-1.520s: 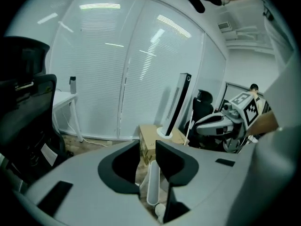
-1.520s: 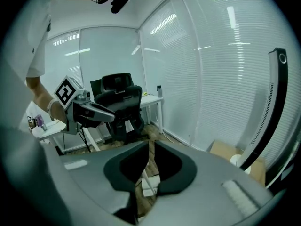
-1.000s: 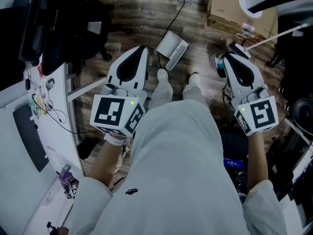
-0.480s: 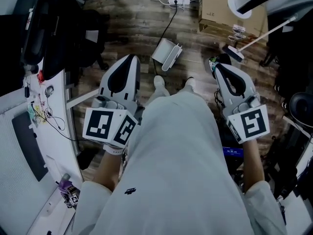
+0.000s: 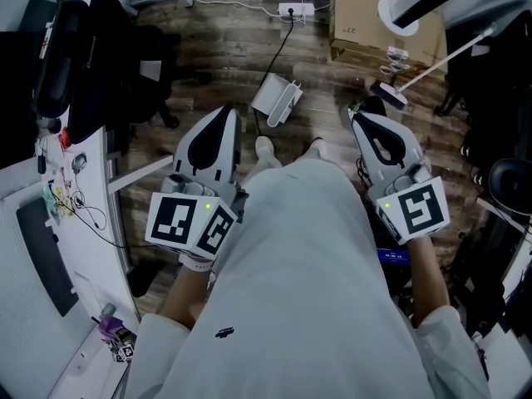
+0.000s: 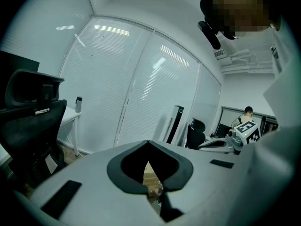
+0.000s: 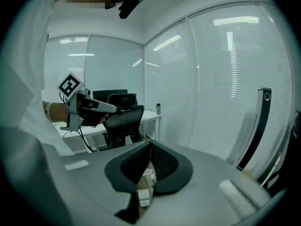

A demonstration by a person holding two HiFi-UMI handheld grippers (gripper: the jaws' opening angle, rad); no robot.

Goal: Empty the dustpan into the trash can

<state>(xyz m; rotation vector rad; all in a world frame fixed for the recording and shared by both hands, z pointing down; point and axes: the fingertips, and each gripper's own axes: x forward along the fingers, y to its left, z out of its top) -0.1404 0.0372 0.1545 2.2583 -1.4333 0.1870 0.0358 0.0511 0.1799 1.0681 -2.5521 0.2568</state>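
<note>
A white dustpan (image 5: 275, 98) stands on the wooden floor just ahead of the person's feet. A long-handled broom (image 5: 392, 95) rests on the floor to its right, its stick running up to the right. My left gripper (image 5: 223, 111) hangs at waist height left of the dustpan, shut and empty. My right gripper (image 5: 366, 121) is held on the other side, near the broom head, also shut with nothing in it. In the left gripper view the jaws (image 6: 148, 143) meet at the tip; in the right gripper view the jaws (image 7: 149, 143) do the same.
A cardboard box (image 5: 368, 22) and a power strip (image 5: 291, 10) with its cable lie at the far end of the floor. A black office chair (image 5: 125, 65) and a white desk (image 5: 50, 223) with cables stand at the left. Dark equipment crowds the right edge.
Both grippers have lifted slightly and shifted with the person's body. The floor things sit a little lower and more to the left in the head view. The jaws stay shut.
</note>
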